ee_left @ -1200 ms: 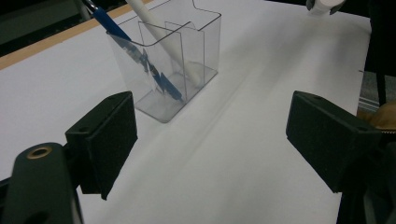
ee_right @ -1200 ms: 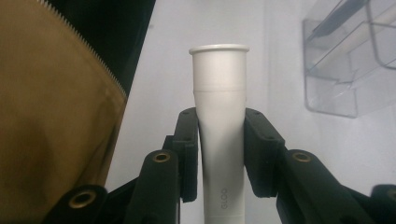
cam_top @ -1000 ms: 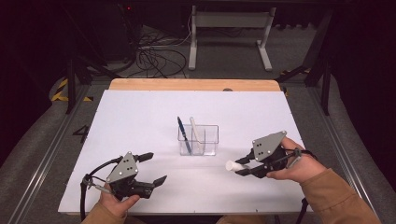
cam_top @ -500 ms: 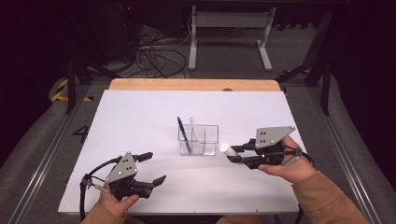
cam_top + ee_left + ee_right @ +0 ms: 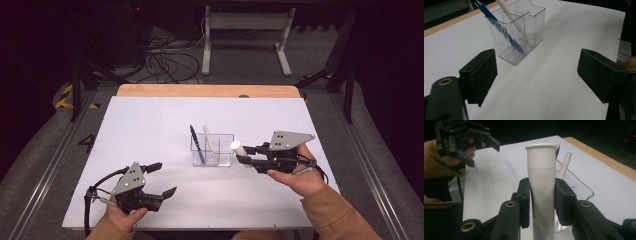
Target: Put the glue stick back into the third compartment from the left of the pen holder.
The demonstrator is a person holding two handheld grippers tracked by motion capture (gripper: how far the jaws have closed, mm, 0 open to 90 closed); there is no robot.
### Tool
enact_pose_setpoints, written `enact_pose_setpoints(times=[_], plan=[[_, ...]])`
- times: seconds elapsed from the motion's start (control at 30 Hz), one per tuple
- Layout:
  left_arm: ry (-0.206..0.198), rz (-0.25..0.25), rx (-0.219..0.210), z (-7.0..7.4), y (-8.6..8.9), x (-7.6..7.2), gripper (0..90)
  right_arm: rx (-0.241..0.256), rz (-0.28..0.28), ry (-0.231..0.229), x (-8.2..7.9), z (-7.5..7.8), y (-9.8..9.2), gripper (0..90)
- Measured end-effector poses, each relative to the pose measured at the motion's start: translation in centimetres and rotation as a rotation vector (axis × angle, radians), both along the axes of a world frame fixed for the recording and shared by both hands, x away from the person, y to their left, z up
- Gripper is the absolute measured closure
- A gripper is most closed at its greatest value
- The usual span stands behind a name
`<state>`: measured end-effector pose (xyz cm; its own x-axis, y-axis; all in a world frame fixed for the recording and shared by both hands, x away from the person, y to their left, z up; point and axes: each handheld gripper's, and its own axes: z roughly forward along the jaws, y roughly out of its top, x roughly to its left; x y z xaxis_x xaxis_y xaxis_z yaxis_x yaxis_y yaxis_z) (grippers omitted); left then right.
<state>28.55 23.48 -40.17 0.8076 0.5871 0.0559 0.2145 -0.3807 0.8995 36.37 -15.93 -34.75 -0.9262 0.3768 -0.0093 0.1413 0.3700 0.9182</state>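
White paper covers the wooden table (image 5: 150, 125), and near its middle stands a clear plastic holder with compartments (image 5: 212, 150) (a blue pen (image 5: 196, 144) and a white pen (image 5: 210, 142) lean inside). Just beside its right wall, the right gripper (image 5: 245, 159) is clamped on a white cylindrical tube (image 5: 541, 192), held upright. Well apart at the front left, the left gripper (image 5: 162, 180) rests with jaws wide apart, holding nothing.
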Motion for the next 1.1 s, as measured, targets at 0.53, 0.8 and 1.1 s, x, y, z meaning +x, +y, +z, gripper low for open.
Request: enact_pose_setpoints(times=[0.53, 0.8, 1.1], plan=[[-0.003, 0.008, -0.001, -0.1, 0.3, 0.1, 17.0, 0.135, -0.155, 0.007, 0.9, -0.7, 2.1, 69.2], [-0.002, 0.010, -0.002, -0.2, 0.3, 0.1, 17.0, 0.184, -0.233, 0.017, 1.6, -1.3, 3.1, 69.1], [0.001, 0.007, 0.000, -0.2, 0.3, 0.0, 17.0, 0.233, -0.313, 0.019, 2.4, -2.5, 4.2, 69.1]])
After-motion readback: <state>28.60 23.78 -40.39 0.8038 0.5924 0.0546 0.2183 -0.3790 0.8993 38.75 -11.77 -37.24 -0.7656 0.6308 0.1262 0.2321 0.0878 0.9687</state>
